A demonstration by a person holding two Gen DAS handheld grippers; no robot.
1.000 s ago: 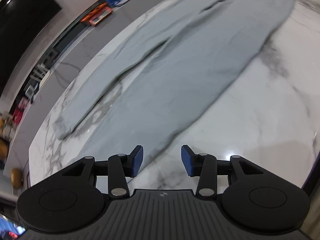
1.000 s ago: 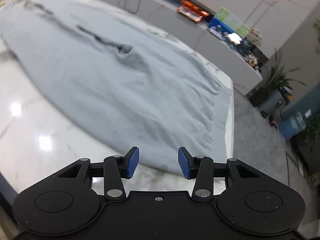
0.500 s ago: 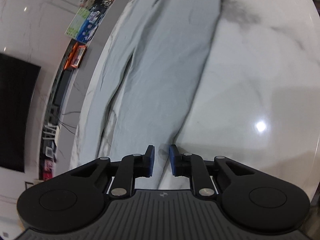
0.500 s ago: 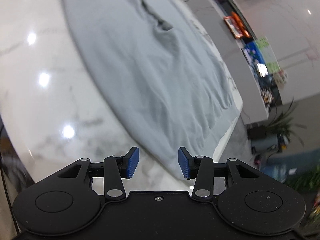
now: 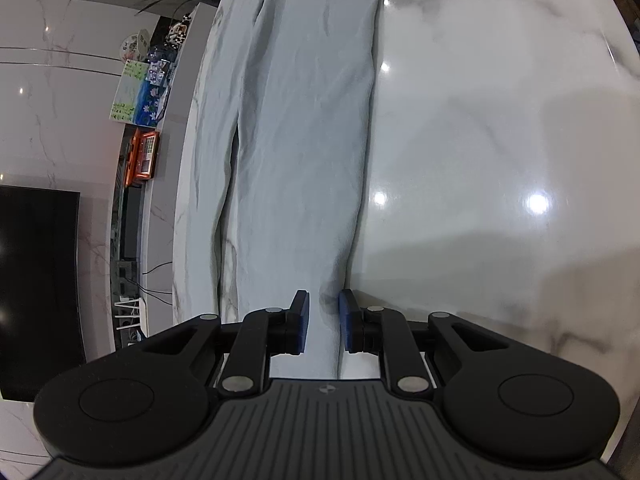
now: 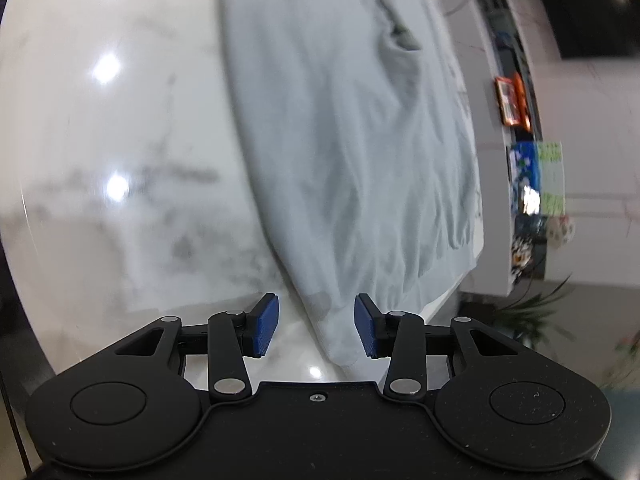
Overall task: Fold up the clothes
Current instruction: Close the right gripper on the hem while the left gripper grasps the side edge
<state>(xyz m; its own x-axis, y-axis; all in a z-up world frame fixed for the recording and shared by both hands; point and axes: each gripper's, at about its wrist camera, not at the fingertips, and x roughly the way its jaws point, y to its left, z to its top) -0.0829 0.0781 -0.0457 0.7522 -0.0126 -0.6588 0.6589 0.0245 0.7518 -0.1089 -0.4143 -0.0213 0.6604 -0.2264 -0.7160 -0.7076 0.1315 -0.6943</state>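
1. While both grippers point down at it, the marble table [image 5: 480,128] fills most of each view; its top is white with grey veins, glossy, with bright light spots.
2. On the table lie light grey trousers [image 5: 304,120], long, soft and wrinkled, the two legs side by side.
3. Left gripper [image 5: 323,322]: tilted down over the end of the near leg. The blue pads [image 5: 301,320] stand narrowly apart, with the cloth edge in the gap; whether they press it cannot be told.
4. Right gripper [image 6: 316,326]: also tilted down, at the trousers' [image 6: 340,160] near corner. Its jaws are closing, the cloth corner between them, pads [image 6: 265,326] not touching it.
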